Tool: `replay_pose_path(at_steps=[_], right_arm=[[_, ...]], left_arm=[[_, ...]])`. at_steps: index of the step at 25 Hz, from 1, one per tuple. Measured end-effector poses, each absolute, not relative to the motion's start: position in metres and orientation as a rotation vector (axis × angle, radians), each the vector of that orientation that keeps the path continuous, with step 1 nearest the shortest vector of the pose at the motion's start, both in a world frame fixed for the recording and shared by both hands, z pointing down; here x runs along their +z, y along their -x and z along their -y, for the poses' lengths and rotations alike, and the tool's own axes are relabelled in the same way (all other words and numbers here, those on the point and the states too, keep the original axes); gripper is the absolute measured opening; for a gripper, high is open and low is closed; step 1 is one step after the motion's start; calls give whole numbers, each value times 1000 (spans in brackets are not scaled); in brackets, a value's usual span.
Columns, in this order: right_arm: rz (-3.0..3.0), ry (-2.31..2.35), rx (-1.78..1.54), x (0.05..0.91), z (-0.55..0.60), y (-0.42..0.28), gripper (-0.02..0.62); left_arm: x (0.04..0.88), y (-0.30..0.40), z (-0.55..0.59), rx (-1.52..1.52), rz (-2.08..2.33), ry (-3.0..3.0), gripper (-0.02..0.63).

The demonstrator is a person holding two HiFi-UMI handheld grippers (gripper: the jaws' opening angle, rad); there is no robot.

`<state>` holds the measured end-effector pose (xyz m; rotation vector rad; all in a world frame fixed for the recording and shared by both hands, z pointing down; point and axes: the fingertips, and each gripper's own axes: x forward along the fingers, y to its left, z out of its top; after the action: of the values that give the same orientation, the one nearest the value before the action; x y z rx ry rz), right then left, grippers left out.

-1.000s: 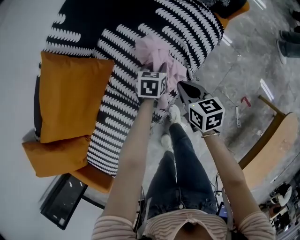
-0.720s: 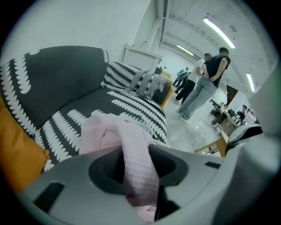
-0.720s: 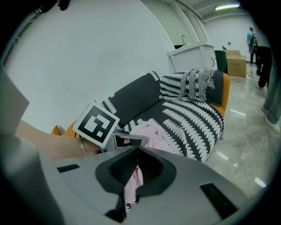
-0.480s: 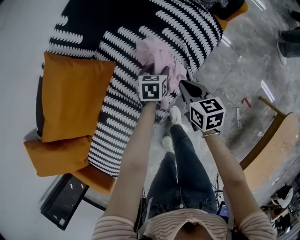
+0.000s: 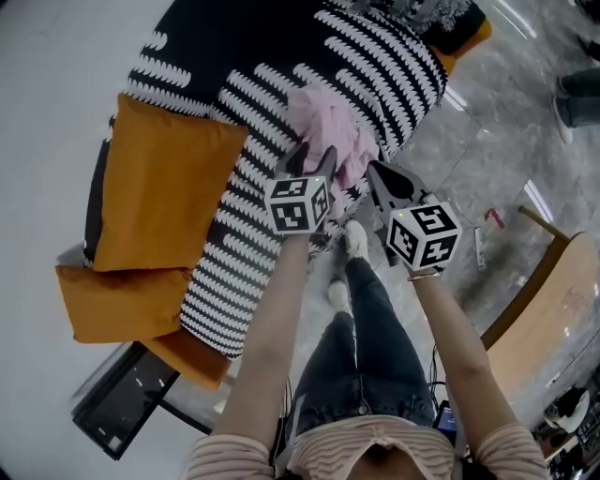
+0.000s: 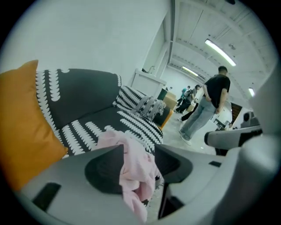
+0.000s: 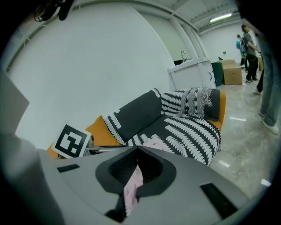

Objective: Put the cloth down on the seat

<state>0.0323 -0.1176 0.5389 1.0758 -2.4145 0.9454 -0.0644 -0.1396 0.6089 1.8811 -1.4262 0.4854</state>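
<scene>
The pink cloth (image 5: 330, 129) lies crumpled near the front edge of the black-and-white patterned sofa seat (image 5: 253, 75). My left gripper (image 5: 312, 157) hovers at its near side. Its jaws are opening and stand wide, with the cloth (image 6: 131, 169) loose between them and no pad pressing on it; the left gripper (image 6: 139, 151) points along the seat (image 6: 96, 121). My right gripper (image 5: 375, 172) is at the cloth's right edge, jaw tips together. In the right gripper view a pink strip of cloth (image 7: 133, 186) runs between the closed jaws of the right gripper (image 7: 137, 148).
Two orange cushions (image 5: 164, 197) (image 5: 112, 300) fill the sofa's left end, and a patterned pillow (image 5: 422, 14) lies at its far end. The person's legs and white shoes (image 5: 356, 239) stand at the seat edge. A black case (image 5: 127, 403) lies on the floor; a wooden tabletop (image 5: 548, 319) is at right. People (image 6: 206, 105) stand far off.
The left gripper's jaws have spread apart and let go of the cloth, which now rests on the seat. The left gripper has drawn back a little. The right gripper has hardly moved.
</scene>
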Motion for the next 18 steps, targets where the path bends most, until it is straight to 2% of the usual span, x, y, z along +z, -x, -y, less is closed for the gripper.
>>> replay_pose_path(at_steps=[6, 11, 18], right_arm=[[2471, -1104, 916, 501, 101, -32, 8], [2499, -1123, 912, 478, 82, -39, 8], [2555, -1131, 871, 442, 56, -44, 8]], left_arm=[[555, 69, 118, 400, 1464, -1943, 179], [517, 67, 99, 342, 1480, -1988, 106], [473, 56, 74, 245, 1448, -2033, 63]])
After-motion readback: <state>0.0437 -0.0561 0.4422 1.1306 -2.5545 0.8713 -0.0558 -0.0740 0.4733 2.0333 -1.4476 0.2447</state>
